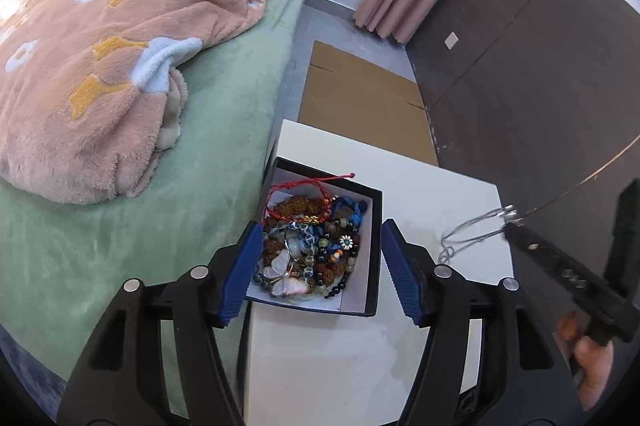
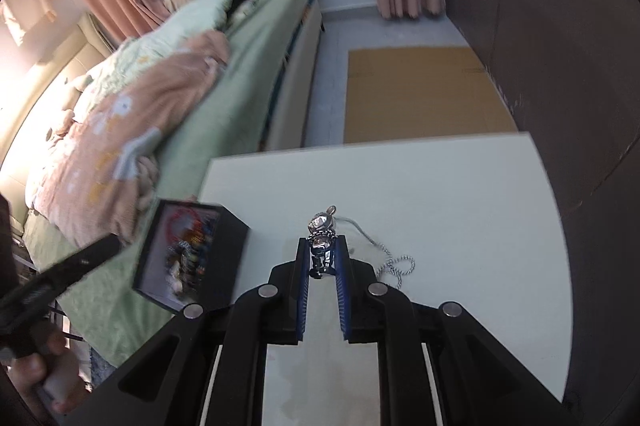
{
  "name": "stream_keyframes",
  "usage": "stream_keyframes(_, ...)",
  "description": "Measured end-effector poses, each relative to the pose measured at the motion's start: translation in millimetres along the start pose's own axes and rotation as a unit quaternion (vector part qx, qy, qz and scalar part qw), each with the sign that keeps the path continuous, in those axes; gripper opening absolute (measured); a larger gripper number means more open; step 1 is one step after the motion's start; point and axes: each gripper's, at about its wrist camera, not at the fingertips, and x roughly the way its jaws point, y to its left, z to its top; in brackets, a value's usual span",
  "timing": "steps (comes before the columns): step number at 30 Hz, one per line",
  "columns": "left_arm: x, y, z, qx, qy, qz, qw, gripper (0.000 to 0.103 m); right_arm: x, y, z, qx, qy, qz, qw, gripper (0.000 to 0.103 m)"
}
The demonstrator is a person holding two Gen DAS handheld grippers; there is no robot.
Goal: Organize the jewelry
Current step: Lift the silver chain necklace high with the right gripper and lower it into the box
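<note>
Left wrist view. The left gripper point(image 1: 318, 268) hangs above a white tabletop point(image 1: 436, 194) with its jaws open and nothing pressed between the blue pads. Between and below the jaws sits a black box point(image 1: 372, 250) with a white lining, placed at the tabletop's edge next to a bed point(image 1: 224, 154). The box is filled with mixed jewelry point(image 1: 310, 250): beaded bracelets, a red cord, blue cord and a pale butterfly-shaped piece. At the right, the right gripper point(image 1: 514, 226) appears blurred, held by a hand point(image 1: 588, 358), with a silver chain point(image 1: 468, 232) trailing from its tip toward the tabletop. A pink blanket point(image 1: 100, 86) lies on the bed, and a flat sheet of cardboard point(image 1: 360, 98) lies on the floor beyond the tabletop.

Right wrist view. The right gripper point(image 2: 323, 254) has its jaws closed on a small silver figure pendant point(image 2: 322, 238), whose head stands out above the fingertips. The chain point(image 2: 390, 260) runs from the pendant down to the right and lies partly coiled on the tabletop point(image 2: 440, 194). The black box point(image 2: 224, 258) stands to the left, apart from the pendant, its contents blurred. The left gripper point(image 2: 96, 254) crosses the lower left corner, blurred, held by a hand point(image 2: 44, 374).
</note>
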Motion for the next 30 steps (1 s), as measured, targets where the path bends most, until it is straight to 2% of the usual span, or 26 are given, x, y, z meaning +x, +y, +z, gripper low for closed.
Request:
stream_keyframes(13, -50.6, 16.4, 9.3, -0.009, -0.036, -0.005, 0.9993, 0.073, -108.4, 66.7, 45.8, -0.063, -0.096, -0.002, 0.993, 0.012)
stream_keyframes(26, -104.2, 38.9, 14.7, -0.022, -0.072, -0.01, 0.9971, 0.073, -206.0, 147.1, 83.0, -0.126, -0.177, 0.005, 0.976, 0.012)
stream_keyframes(30, -115.3, 49.3, 13.3, -0.028, -0.081, -0.008, 0.9963, 0.078, -223.1, 173.0, 87.5, -0.148, -0.188, 0.012, 0.971, 0.012)
